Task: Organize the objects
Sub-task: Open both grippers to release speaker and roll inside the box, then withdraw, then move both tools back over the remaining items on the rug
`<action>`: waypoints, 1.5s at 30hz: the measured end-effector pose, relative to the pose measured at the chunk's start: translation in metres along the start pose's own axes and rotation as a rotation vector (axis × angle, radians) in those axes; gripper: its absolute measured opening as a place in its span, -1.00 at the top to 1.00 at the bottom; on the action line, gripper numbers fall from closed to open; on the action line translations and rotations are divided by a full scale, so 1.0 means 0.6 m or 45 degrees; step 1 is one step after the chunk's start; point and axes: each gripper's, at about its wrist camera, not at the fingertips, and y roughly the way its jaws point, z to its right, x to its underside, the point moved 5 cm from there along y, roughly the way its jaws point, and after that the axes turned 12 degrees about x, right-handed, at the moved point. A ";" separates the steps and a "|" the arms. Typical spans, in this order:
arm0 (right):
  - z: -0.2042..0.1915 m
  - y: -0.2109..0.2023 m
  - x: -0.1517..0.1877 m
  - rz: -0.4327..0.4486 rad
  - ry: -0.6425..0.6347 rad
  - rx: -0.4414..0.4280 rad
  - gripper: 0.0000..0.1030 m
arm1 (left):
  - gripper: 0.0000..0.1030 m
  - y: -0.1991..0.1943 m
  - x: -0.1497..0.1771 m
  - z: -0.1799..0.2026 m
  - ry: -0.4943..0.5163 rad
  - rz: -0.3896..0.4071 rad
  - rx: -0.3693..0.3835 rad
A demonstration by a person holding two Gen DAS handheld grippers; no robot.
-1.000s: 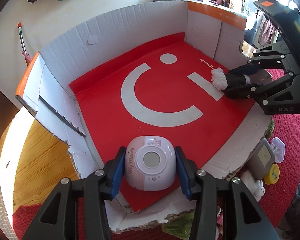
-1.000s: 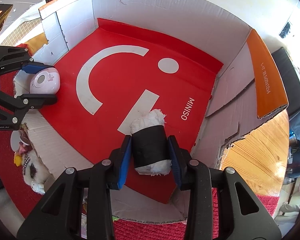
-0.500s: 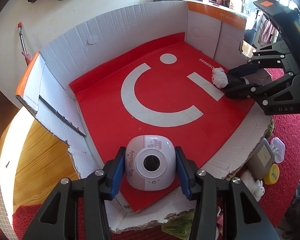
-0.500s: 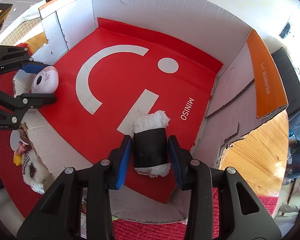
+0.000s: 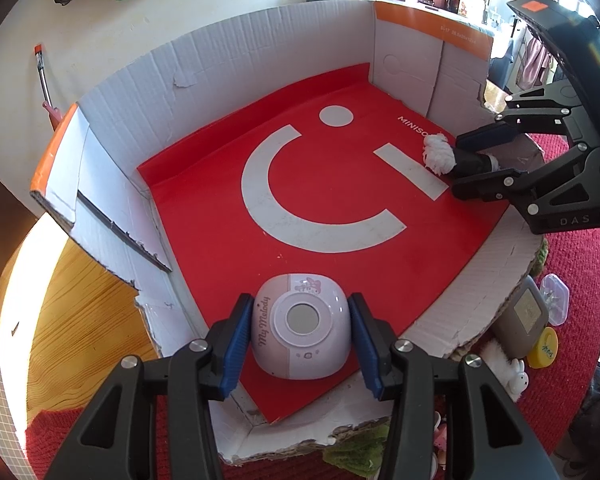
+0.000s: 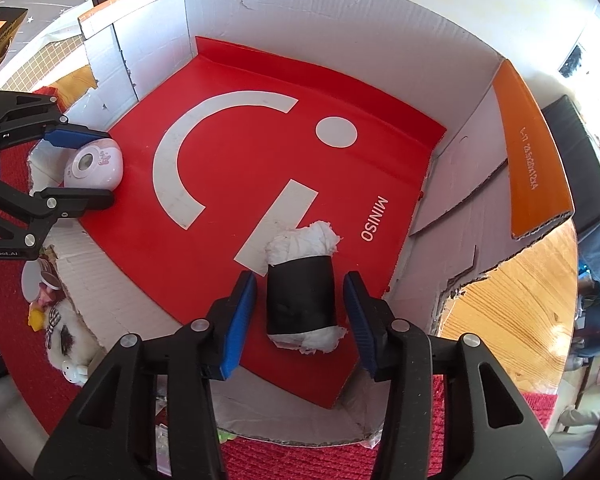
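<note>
A pink and white My Melody toy camera (image 5: pixel 300 332) lies on the red mat (image 5: pixel 320 200) of the open cardboard box (image 5: pixel 228 64), near its front left corner. My left gripper (image 5: pixel 298 338) is open around it, with small gaps at both blue pads. A black roll stuffed with white paper (image 6: pixel 302 288) lies on the mat at the front right. My right gripper (image 6: pixel 300 316) is open around it, pads apart from its sides. The camera (image 6: pixel 94 164) and left gripper (image 6: pixel 80 168) show in the right wrist view, the roll (image 5: pixel 456 158) and right gripper (image 5: pixel 480 164) in the left.
The box stands on a red rug (image 5: pixel 572 280) over wooden floor (image 5: pixel 76 328). Outside the front wall lie a white plush toy (image 6: pixel 66 344), a grey box (image 5: pixel 524 312), a yellow lid (image 5: pixel 544 346) and a clear case (image 5: pixel 554 298). The box walls rise at back and sides.
Both grippers have opened. The right one let go of the black roll, which now lies on the mat. The left one released the camera, which rolled slightly.
</note>
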 end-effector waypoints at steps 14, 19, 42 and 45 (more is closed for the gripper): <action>-0.022 0.000 -0.026 0.024 -0.017 -0.033 0.03 | -0.03 -0.006 0.007 -0.011 -0.368 0.042 -0.206; -0.010 -0.013 -0.025 0.051 0.006 -0.037 -0.10 | -0.12 -0.016 0.010 -0.007 -0.392 0.076 -0.209; -0.020 -0.183 0.002 0.407 0.260 -0.025 -0.62 | -0.46 -0.160 0.021 0.033 -0.558 0.516 -0.317; -0.022 -0.207 0.014 0.455 0.288 -0.022 -0.65 | -0.55 -0.174 0.026 0.051 -0.558 0.562 -0.349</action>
